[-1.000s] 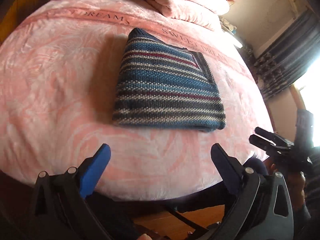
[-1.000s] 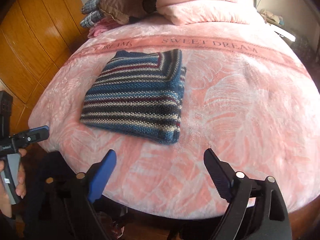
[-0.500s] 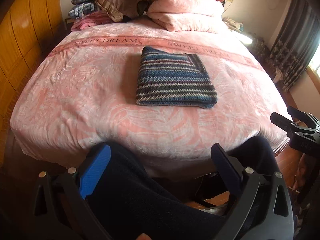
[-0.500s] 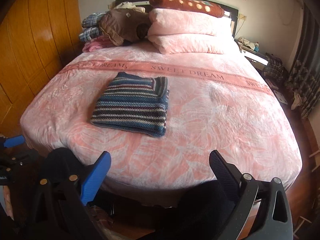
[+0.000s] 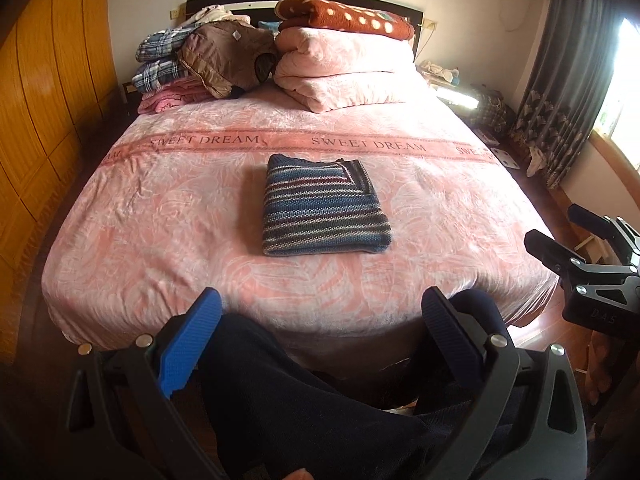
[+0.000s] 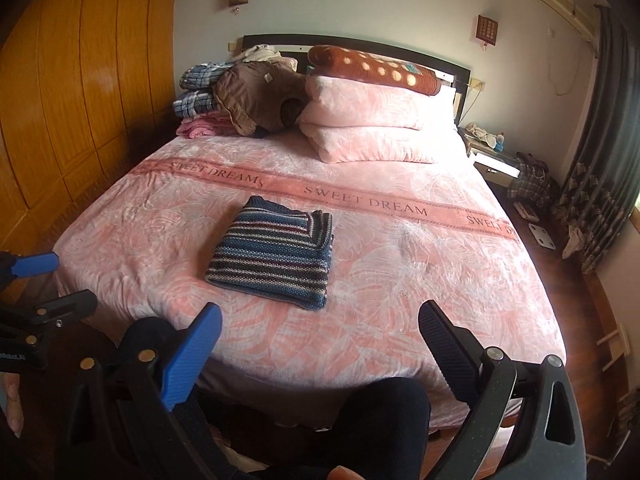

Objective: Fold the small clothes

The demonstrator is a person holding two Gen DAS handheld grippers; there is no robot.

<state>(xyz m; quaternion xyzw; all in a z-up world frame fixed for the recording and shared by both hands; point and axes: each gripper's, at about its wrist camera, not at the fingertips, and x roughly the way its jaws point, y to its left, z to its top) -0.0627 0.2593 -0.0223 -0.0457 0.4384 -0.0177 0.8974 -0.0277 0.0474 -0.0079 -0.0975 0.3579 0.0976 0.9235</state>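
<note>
The sweater (image 5: pixel 324 206) is lying folded into a neat striped rectangle on the pink bed (image 5: pixel 160 216), about mid-width and just below the band reading "SWEET DREAM" (image 5: pixel 368 144). Nothing is touching it.

The left claw (image 5: pixel 320 316) is hanging past the foot of the bed, well apart from the sweater, with its jaws spread wide and nothing between them. Its blue finger (image 5: pixel 188 344) and its dark finger (image 5: pixel 452 336) are framing the person's dark trouser legs (image 5: pixel 304 396) below the mattress edge. The right claw (image 6: pixel 320 332) is likewise sitting released and empty beyond the foot of the bed, its 2 fingers wide apart over a dark knee (image 6: pixel 384 412).

In the left wrist view the right claw is showing at the right edge of the frame, off the side of the bed. In the right wrist view the left claw's blue tip is poking in from the left edge, with a hand (image 6: pixel 12 404) partly showing beneath it.

At the headboard end, 2 pink pillows (image 5: pixel 344 68) are sitting stacked with a brown spotted blanket (image 5: pixel 348 16) on top. Beside them a pile of clothes (image 5: pixel 192 68) is resting, plaid and pink pieces under a brown jacket. A wooden wardrobe (image 6: pixel 80 92) is lining the left wall, and dark curtains (image 5: pixel 568 72) are hanging on the right.
</note>
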